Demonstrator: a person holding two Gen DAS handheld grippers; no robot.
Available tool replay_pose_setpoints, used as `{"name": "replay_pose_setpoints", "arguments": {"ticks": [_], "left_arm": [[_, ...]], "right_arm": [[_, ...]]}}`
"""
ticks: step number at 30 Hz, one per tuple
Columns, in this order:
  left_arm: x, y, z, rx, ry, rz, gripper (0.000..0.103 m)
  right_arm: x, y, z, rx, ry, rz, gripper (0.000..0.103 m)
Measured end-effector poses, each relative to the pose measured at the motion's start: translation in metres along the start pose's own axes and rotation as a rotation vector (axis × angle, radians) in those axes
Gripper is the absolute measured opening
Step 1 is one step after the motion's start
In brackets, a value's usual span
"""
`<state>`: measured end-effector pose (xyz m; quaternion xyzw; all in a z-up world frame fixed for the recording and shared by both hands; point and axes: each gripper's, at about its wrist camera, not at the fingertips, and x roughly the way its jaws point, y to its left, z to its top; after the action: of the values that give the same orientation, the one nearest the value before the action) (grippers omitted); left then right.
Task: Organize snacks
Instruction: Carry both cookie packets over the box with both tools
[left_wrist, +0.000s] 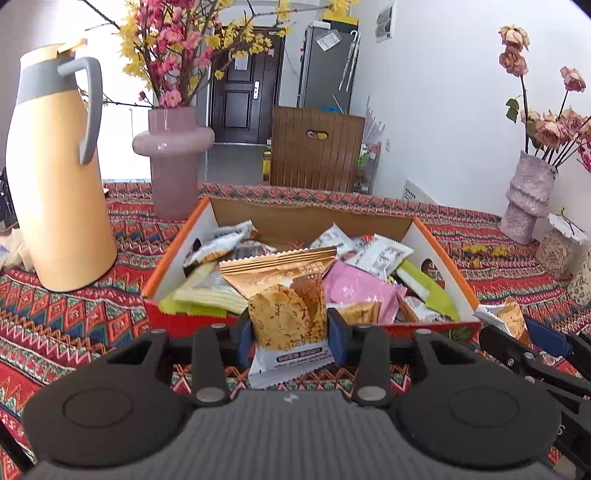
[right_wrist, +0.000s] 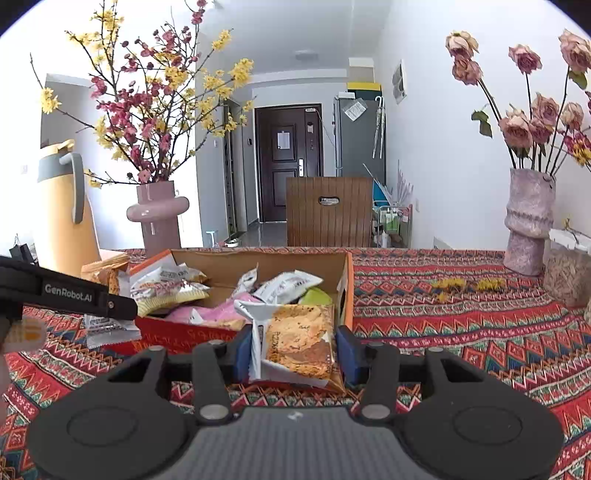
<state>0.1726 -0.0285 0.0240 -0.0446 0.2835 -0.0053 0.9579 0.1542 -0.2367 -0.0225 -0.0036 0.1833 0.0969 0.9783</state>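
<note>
My left gripper (left_wrist: 290, 332) is shut on a gold biscuit packet (left_wrist: 284, 295), held upright just in front of the open cardboard snack box (left_wrist: 173, 251). The box holds several wrapped snacks, among them a pink packet (left_wrist: 354, 288) and white ones (left_wrist: 380, 254). My right gripper (right_wrist: 295, 350) is shut on an orange biscuit packet (right_wrist: 299, 339) at the near right corner of the box (right_wrist: 347, 284). In the left wrist view the right gripper (left_wrist: 517, 328) shows at the right edge with its packet. One of the left gripper's fingers (right_wrist: 74, 295) crosses the right wrist view's left side.
A yellow thermos jug (left_wrist: 55, 184) and a pink vase of blossoms (left_wrist: 173, 155) stand left of the box. A textured vase of dried roses (left_wrist: 524, 199) and a jar (left_wrist: 557, 251) stand at the right. A patterned cloth (right_wrist: 461, 325) covers the table. A wooden chair back (left_wrist: 314, 147) rises behind.
</note>
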Motion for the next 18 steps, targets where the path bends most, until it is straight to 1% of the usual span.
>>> {"name": "replay_pose_setpoints", "arguments": {"ticks": [4,10,14,18], "left_arm": [[-0.003,0.008,0.022,-0.008,-0.053,0.025,0.041],[0.008,0.014,0.043,0.000,-0.104,0.057,0.041],[0.024,0.018,0.048,-0.006,-0.126,0.095,0.041],[0.038,0.024,0.050,-0.022,-0.161,0.142,0.041]], "right_arm": [[0.012,0.011,0.022,-0.024,-0.025,0.011,0.046],[0.043,0.024,0.046,-0.027,-0.023,0.015,0.046],[0.069,0.029,0.053,-0.003,-0.012,0.001,0.046],[0.089,0.036,0.050,-0.003,-0.013,-0.029,0.046]]}}
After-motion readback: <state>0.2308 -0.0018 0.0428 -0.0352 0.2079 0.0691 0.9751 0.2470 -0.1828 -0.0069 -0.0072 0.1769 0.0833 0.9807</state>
